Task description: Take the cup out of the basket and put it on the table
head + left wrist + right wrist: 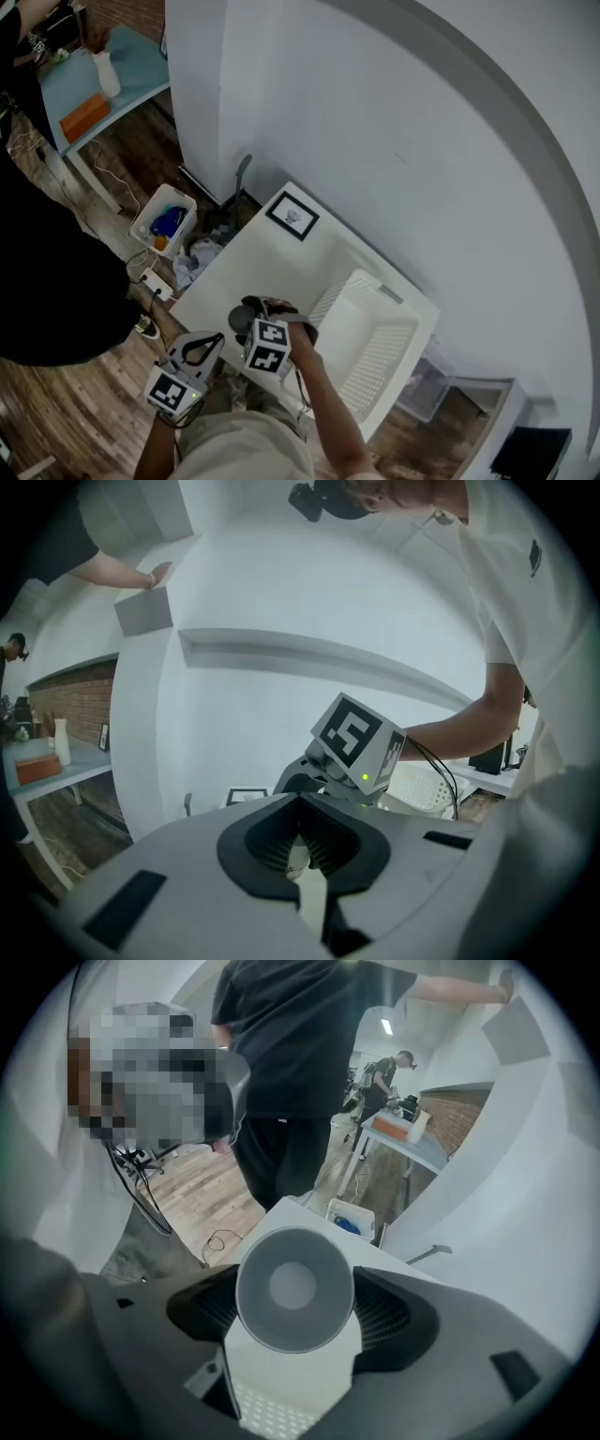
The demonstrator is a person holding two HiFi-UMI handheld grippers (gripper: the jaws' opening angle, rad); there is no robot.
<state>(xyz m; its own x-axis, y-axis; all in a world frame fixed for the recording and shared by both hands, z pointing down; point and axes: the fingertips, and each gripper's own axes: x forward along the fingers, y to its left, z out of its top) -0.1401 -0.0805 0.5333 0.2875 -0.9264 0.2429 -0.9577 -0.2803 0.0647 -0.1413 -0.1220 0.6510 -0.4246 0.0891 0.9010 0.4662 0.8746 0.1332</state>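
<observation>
One cup [294,1283] sat clamped in the right gripper [296,1309], its mouth shown only there. The left gripper [302,853] was closed and empty. One basket [373,356] lay lower right.

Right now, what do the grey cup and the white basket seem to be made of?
The grey round cup looks like matte plastic: smooth, even, no glare. The white perforated basket looks like moulded plastic: regular holes in thin walls. Neither is certain.

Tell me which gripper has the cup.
The right gripper: its jaws are clamped on either side of the grey cup. The left gripper has its jaws together with nothing between them.
</observation>
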